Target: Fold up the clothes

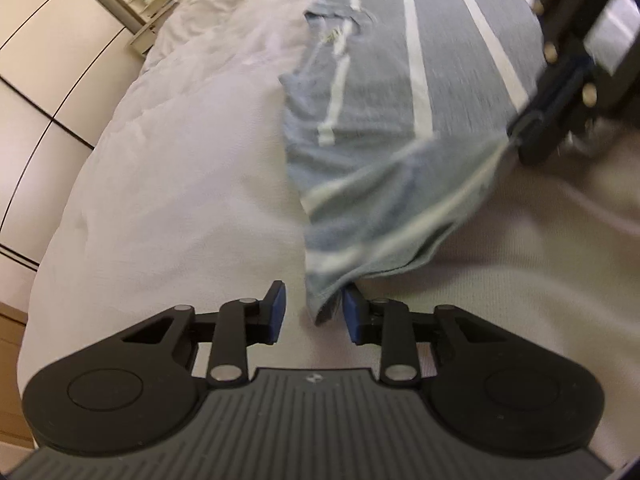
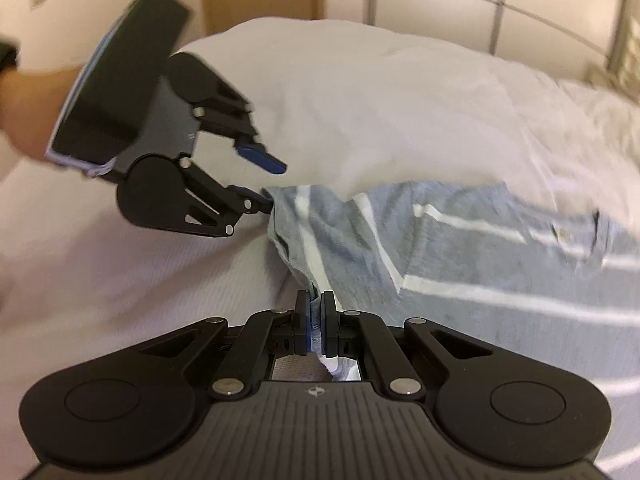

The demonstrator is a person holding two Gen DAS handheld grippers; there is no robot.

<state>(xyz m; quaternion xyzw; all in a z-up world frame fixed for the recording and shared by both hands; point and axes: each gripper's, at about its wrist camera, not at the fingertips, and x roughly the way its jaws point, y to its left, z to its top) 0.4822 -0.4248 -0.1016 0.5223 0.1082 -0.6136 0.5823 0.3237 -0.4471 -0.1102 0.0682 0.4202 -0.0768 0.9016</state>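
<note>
Blue-grey white-striped shirt [image 1: 400,128] lies rumpled — right gripper [image 2: 316,320] jaws clenched on its hem, left gripper [image 1: 314,312] jaws released.

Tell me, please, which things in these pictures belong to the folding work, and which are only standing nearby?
Part of the job:
- striped blue garment
- right gripper, shut on its hem
- left gripper, open, with a corner of the cloth between its pads
- white bedcover it lies on

Just nearby:
- cream wardrobe doors
- small shelf with bottles
</note>
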